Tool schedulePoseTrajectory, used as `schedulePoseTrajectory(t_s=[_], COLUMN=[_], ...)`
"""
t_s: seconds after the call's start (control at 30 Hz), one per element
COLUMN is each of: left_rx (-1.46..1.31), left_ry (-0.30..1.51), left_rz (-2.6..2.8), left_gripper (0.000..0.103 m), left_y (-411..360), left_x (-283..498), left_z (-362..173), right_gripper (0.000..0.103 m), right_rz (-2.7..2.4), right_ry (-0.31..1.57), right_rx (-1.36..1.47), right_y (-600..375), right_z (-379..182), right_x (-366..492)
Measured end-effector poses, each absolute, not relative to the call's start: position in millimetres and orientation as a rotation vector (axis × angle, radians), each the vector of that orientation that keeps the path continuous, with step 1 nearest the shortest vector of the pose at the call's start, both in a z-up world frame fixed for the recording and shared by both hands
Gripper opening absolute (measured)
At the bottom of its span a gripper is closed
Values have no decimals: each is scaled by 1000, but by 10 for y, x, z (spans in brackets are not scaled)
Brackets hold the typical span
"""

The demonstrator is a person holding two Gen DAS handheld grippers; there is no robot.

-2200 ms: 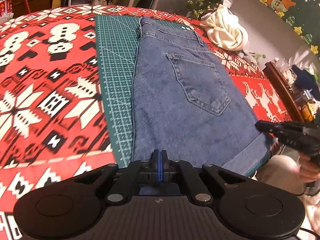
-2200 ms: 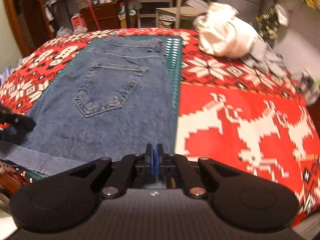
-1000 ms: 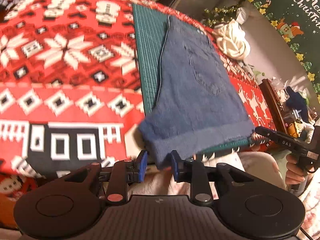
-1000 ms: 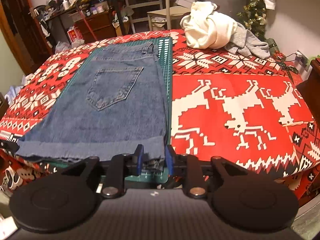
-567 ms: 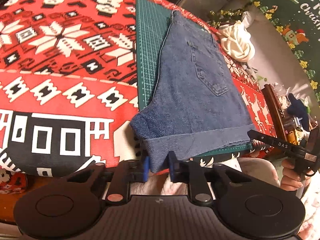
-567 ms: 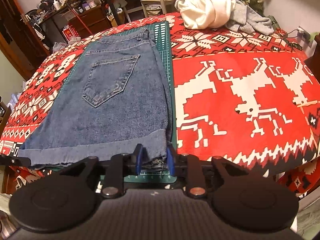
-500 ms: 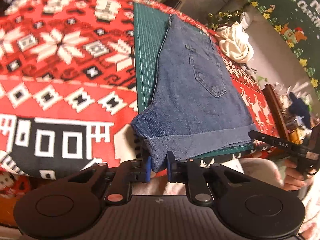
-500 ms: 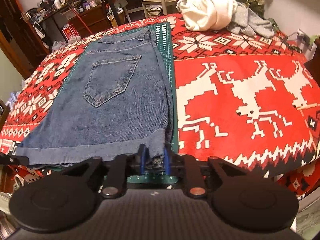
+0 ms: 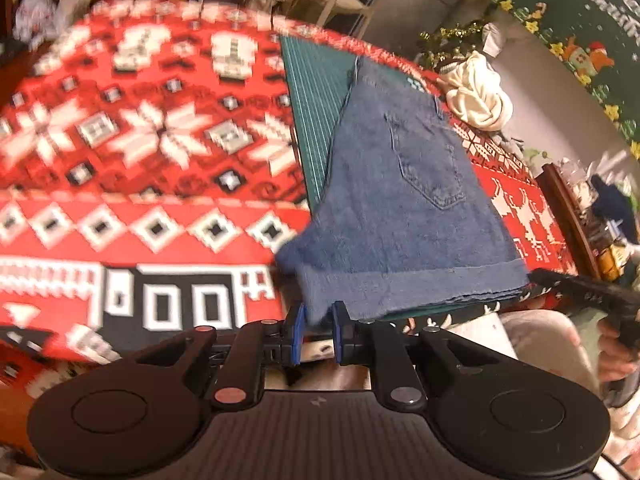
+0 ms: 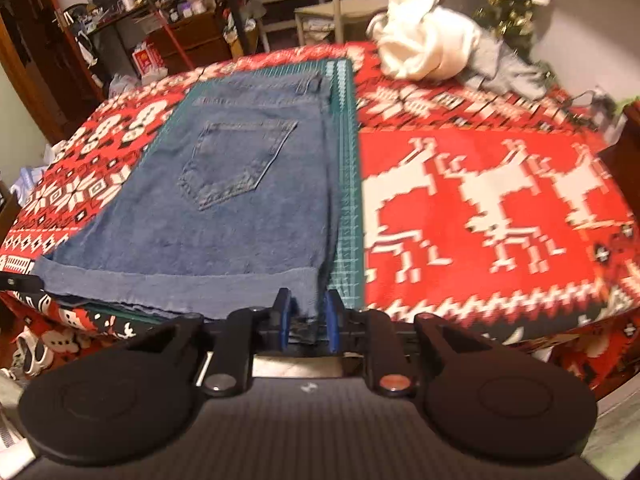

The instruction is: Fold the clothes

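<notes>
Blue denim shorts (image 9: 400, 208) lie folded in half on a green cutting mat (image 9: 312, 92), back pocket up, cuffed hem toward me at the table's near edge. My left gripper (image 9: 317, 330) has its jaws around the hem's left corner, lifted slightly. My right gripper (image 10: 306, 320) has its jaws around the hem's right corner (image 10: 304, 292); the shorts (image 10: 224, 200) stretch away from it. The right gripper also shows in the left wrist view (image 9: 580, 288).
A red Christmas-pattern tablecloth (image 10: 480, 200) covers the table. A bundle of white cloth (image 10: 424, 40) with grey cloth (image 10: 504, 64) lies at the far right. Chairs and cluttered shelves stand behind the table. A wooden side table (image 9: 568, 208) is on the right.
Both grippers came back from the shorts' middle to the near hem, opened, and took its two corners between their jaws. The left corner has lifted slightly.
</notes>
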State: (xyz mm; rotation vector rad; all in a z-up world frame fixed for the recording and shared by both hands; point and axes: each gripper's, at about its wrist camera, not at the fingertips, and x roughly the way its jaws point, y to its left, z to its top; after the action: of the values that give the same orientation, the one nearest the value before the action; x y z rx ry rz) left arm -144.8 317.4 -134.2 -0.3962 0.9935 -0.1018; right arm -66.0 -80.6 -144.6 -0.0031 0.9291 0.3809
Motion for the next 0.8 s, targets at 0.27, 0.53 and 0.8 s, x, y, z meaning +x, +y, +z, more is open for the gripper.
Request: schedulePoseTrajectory(t_s=[0.27, 0.53, 0.8], left_rx=[-412, -349, -382], left_ry=[890, 1010, 992], left_rz=[-157, -77, -116], left_gripper=[10, 10, 11], left_y=[3014, 2726, 2874], left_x=[-1226, -720, -905], left_z=[-1083, -1599, -1679], right_gripper=[19, 17, 21], right_rz=[396, 291, 273], right_ry=[838, 895, 895], right_rx=[2, -126, -27], right_y=[-628, -169, -388], right_z=[-1231, -1624, -1757], right_x=[-629, -377, -438])
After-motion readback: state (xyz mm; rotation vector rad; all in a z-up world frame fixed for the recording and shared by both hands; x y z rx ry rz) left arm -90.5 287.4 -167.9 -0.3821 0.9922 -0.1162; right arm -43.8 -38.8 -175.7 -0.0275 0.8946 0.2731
